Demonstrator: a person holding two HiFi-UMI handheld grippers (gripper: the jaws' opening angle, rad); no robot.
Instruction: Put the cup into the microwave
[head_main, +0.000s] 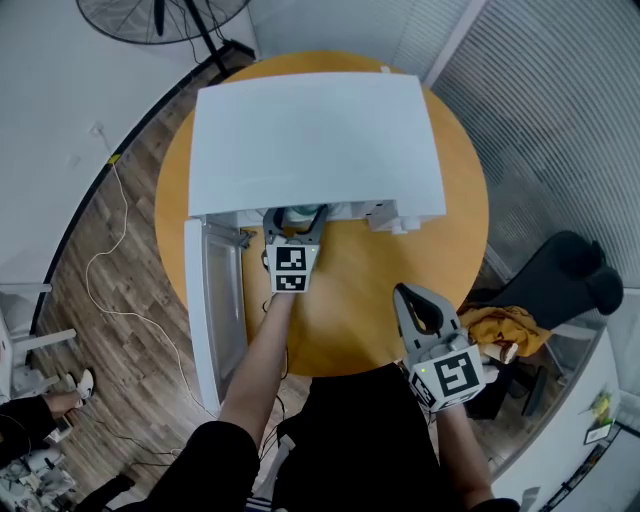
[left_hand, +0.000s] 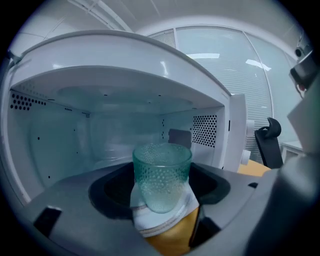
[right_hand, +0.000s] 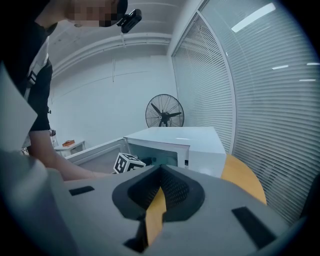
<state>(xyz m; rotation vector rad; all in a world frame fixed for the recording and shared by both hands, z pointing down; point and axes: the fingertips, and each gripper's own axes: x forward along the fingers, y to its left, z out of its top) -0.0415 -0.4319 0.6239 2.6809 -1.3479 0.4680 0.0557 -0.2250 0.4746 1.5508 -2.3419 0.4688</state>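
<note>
A green dimpled glass cup stands upright between the jaws of my left gripper, which is shut on it. It hangs at the mouth of the white microwave, the empty cavity just behind it. In the head view the cup shows at the front opening of the microwave, with my left gripper reaching in and the door swung open to the left. My right gripper hovers near the table's near edge, shut and empty; in its own view the right gripper shows only a thin slit.
The microwave sits on a round wooden table. A dark chair with yellow cloth stands at the right. A floor fan and a white cable lie off to the left on the wood floor.
</note>
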